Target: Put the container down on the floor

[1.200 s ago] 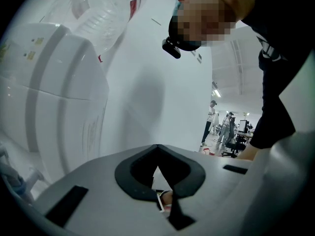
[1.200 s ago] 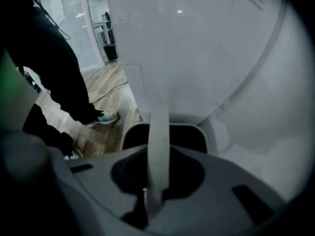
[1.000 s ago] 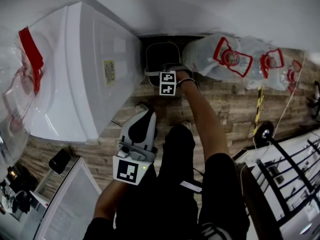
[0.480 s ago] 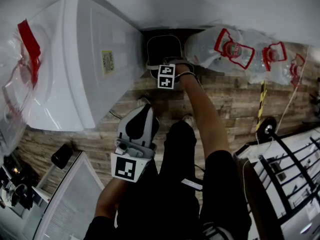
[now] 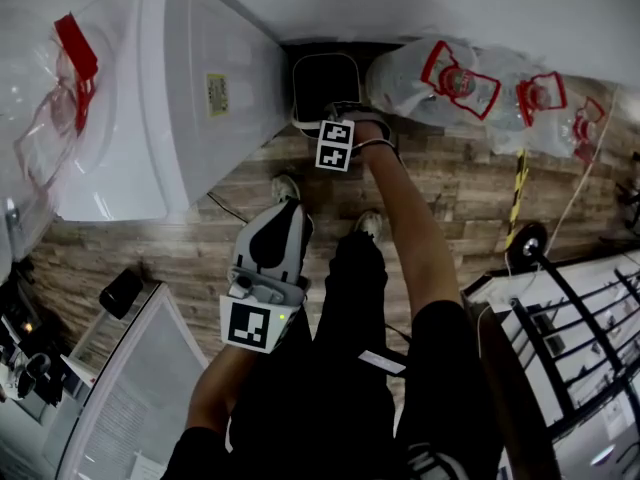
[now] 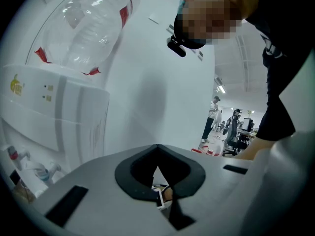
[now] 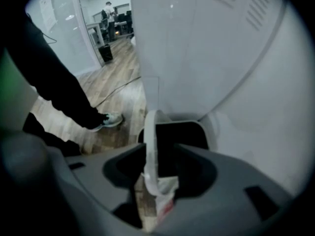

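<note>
The container (image 5: 322, 80) is a black bin with a white rim, and it stands on the wooden floor between the water dispenser and the big bottles. My right gripper (image 5: 328, 120) hangs just above it and points steeply down. In the right gripper view its jaws have just been opening. The bin's white handle (image 7: 150, 146) stands loose between them, above the bin's dark mouth (image 7: 189, 134), so the right gripper (image 7: 160, 168) is open. My left gripper (image 5: 285, 213) is held near my body with nothing in it. Its black pads meet at the tip in the left gripper view (image 6: 157, 167).
A white water dispenser (image 5: 170, 98) stands left of the bin, and a clear bottle with red trim (image 5: 60, 78) sits on it. Large water bottles (image 5: 440, 83) lie to the right. My shoes (image 5: 285, 188) are on the floor just behind the bin. A white rack (image 5: 590, 328) is at the right.
My right hand has lifted a little away from the bin, which stays on the floor. The left gripper has drifted slightly up the picture.
</note>
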`<state>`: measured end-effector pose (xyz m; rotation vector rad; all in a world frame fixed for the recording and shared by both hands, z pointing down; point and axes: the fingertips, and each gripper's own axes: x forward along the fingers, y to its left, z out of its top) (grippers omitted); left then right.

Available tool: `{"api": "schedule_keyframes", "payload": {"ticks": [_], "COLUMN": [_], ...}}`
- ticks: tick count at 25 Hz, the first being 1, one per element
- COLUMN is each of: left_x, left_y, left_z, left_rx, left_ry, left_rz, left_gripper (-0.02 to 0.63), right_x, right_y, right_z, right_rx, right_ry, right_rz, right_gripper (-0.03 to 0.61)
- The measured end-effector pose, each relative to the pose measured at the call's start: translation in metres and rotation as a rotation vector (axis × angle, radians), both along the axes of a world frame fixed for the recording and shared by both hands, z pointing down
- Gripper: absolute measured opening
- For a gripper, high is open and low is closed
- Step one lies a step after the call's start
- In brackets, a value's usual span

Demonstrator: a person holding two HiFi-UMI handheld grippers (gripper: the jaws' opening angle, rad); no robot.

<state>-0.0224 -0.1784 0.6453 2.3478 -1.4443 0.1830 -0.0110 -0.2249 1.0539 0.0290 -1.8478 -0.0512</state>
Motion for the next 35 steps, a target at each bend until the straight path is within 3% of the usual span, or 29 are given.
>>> {"api": "schedule_keyframes", "payload": {"ticks": [6, 12, 17, 35], "left_x": [0.004, 0.006, 0.015, 0.004], "left_y": [0.006, 0.015, 0.019, 0.030], "left_z": [-0.046, -0.101, -0.137, -0.254], "left_rx": [0.007, 0.031, 0.056, 0.170], "left_ry": [0.001, -0.006, 0.001, 0.046], "left_rz": [-0.012, -0.010, -0.009, -0.011], "left_gripper": [0.021, 0.023, 0.023, 0.022], "right_x": [0.015, 0.031, 0.043, 0.057], "right_y": [0.002, 0.011, 0.017, 0.029], "right_z": [-0.062, -0.139, -0.204, -0.409], "right_rx": [-0.003, -0.010, -0.004, -0.002], "right_ry": [-0.043, -0.097, -0.159, -0.445], "right_rz": [0.086, 0.251, 0.385, 0.929], "right_gripper": [0.188, 0.091, 0.053, 0.032]}}
